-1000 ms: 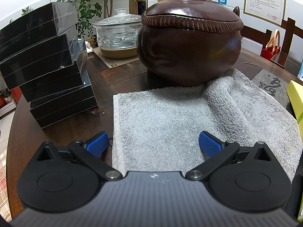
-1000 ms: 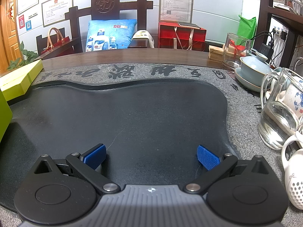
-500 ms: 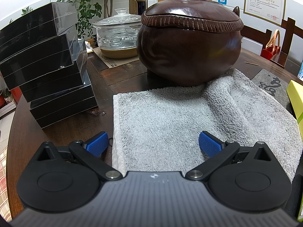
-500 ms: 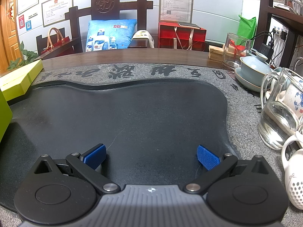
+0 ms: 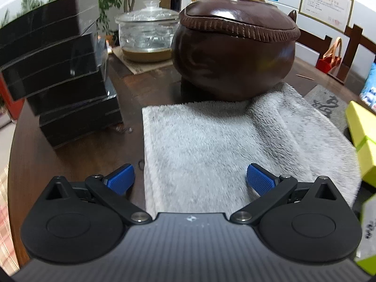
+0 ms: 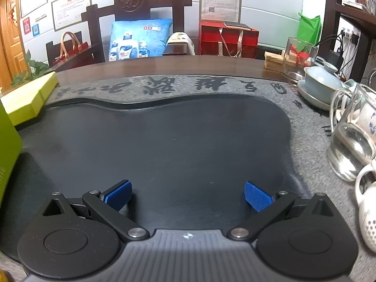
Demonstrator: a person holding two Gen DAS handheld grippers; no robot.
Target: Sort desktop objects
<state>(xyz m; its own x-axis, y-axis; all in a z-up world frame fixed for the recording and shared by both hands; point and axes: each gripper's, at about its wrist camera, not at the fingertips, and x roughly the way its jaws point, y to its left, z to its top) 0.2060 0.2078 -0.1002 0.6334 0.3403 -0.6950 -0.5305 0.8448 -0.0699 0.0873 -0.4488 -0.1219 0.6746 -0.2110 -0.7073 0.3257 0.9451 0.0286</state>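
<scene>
Now left gripper [image 5: 190, 179] shifted, blurred; jaws apart over towel [image 5: 211, 145].

We've got a grey fluffy towel [image 5: 223, 141] spread flat on the dark wooden table, its far edge rumpled up against a big brown lidded pot [image 5: 235, 54] — upright, lid on. To the left, a stack of black boxes [image 5: 58, 70] sits slightly askew. Behind, a clear glass lidded bowl [image 5: 146, 35]. On the right, yellow-green boxes [image 5: 362, 136] near the towel's edge — and a glass pitcher [image 6: 350, 141] stands upright.
</scene>
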